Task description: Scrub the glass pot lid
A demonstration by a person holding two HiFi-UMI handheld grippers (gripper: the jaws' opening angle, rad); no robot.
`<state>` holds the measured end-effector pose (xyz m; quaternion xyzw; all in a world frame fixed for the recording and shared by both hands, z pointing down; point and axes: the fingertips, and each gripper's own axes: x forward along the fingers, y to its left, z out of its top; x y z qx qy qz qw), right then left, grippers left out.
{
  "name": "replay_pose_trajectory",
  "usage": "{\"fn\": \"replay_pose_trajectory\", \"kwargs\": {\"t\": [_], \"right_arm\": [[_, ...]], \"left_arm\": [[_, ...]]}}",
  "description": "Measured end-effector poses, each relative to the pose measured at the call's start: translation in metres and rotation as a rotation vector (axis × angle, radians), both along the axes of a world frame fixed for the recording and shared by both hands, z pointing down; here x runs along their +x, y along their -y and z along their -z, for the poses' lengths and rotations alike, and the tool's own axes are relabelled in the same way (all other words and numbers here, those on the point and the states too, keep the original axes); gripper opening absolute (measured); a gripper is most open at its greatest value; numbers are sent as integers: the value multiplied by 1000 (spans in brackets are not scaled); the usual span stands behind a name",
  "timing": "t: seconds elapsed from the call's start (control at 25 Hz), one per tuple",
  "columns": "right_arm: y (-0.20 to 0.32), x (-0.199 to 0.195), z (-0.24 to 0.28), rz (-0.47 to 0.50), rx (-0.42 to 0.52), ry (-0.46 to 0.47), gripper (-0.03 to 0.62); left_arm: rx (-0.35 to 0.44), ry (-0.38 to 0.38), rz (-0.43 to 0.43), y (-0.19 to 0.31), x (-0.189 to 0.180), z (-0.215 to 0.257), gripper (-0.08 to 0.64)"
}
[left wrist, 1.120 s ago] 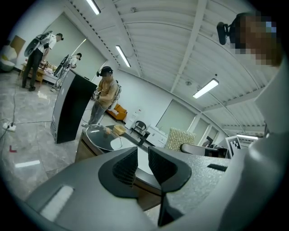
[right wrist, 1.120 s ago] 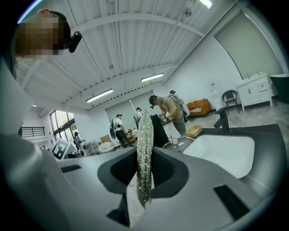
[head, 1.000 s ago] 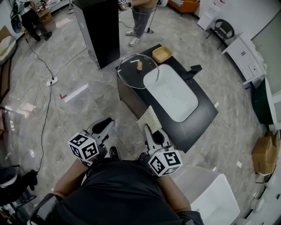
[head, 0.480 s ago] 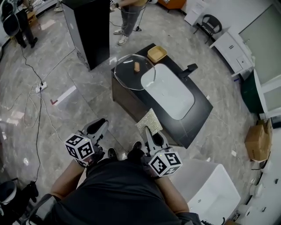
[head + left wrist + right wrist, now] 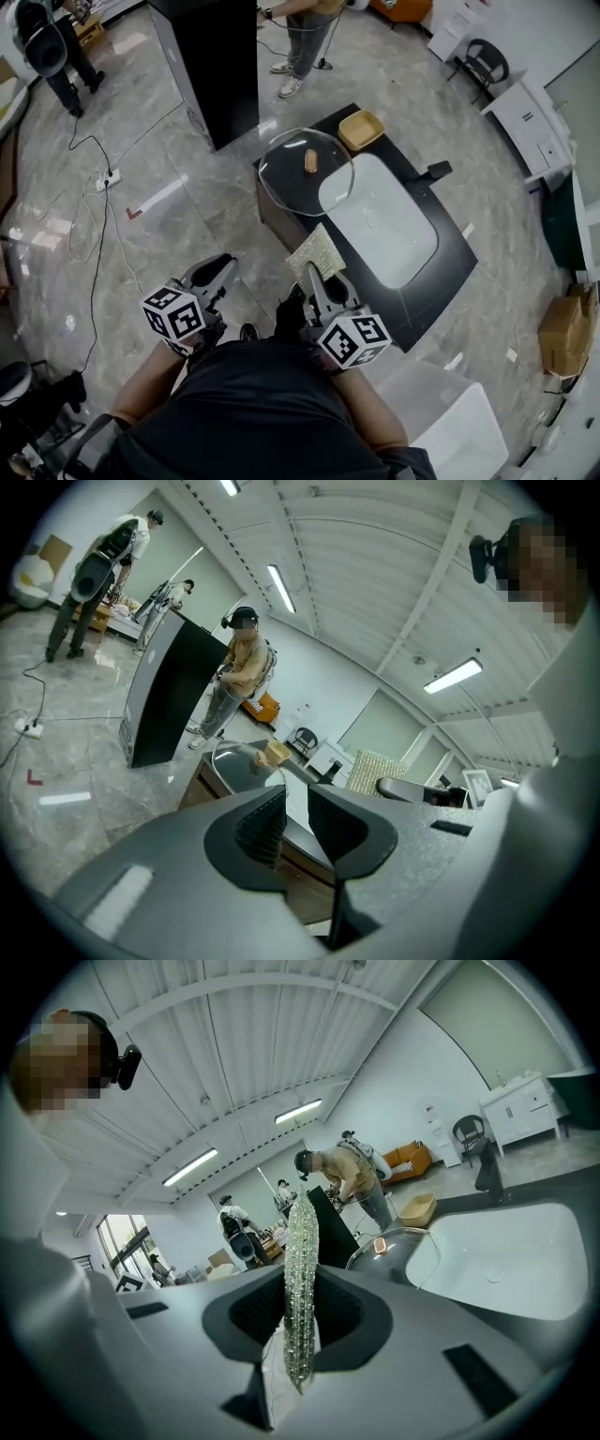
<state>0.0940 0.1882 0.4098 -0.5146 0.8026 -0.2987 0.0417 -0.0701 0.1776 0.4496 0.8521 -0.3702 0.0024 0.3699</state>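
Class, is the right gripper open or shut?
Shut: in its own view, the right gripper has its jaws clamped on the sparkly scrub pad, which stands upright between them.

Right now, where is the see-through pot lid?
The glass pot lid lies top middle in the head view, on the black counter's far end, overlapping the white sink, beside the yellow dish.

Glass pot lid point(image 5: 307, 172): round, clear, thin metal rim, tan knob point(image 5: 311, 160) at centre. Lies flat, knob up, on the far end of the dark counter point(image 5: 441, 272), its edge overlapping the white sink point(image 5: 384, 225).

Scrub pad point(image 5: 317, 255): pale, glittery weave. Pinched edge-on between the jaws of my right gripper point(image 5: 322, 279), standing up past the tips. Well apart from the lid.
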Motion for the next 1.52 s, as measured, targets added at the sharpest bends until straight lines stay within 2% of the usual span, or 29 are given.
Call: {"fn": "replay_pose_trajectory", "kwargs": {"t": [0.2, 0.48, 0.6, 0.76, 0.8, 0.88, 0.96, 1.04, 1.16, 1.24, 1.36, 1.52], "right_arm": [[63, 21, 5, 64, 7, 22, 64], [125, 74, -10, 52, -76, 103, 64], [144, 105, -23, 31, -100, 78, 65], [158, 150, -63, -39, -205, 24, 65], [160, 159, -71, -52, -214, 12, 66], [168, 169, -76, -55, -176, -21, 66], [178, 173, -75, -41, -111, -83, 64], [190, 175, -77, -32, -88, -177, 65], [213, 176, -89, -33, -110, -337, 66], [229, 174, -101, -18, -139, -411, 66], [252, 165, -121, 74, -159, -561, 66], [289, 146, -153, 275, -120, -902, 64]], "left_arm": [[8, 20, 59, 50, 23, 15, 74], [12, 49, 88, 103, 66, 25, 74], [4, 66, 95, 126, 84, 23, 74], [-27, 67, 59, 145, 114, 16, 74], [-32, 68, 45, 148, 120, 13, 74], [-40, 73, 27, 154, 126, 9, 74], [-47, 74, 22, 165, 125, 5, 74], [-54, 71, 16, 179, 121, 2, 74], [-53, 82, -6, 203, 112, -2, 74], [-37, 110, -34, 217, 107, -6, 74], [-45, 140, -69, 232, 101, -19, 74], [-62, 117, -80, 243, 91, -26, 74]]}}
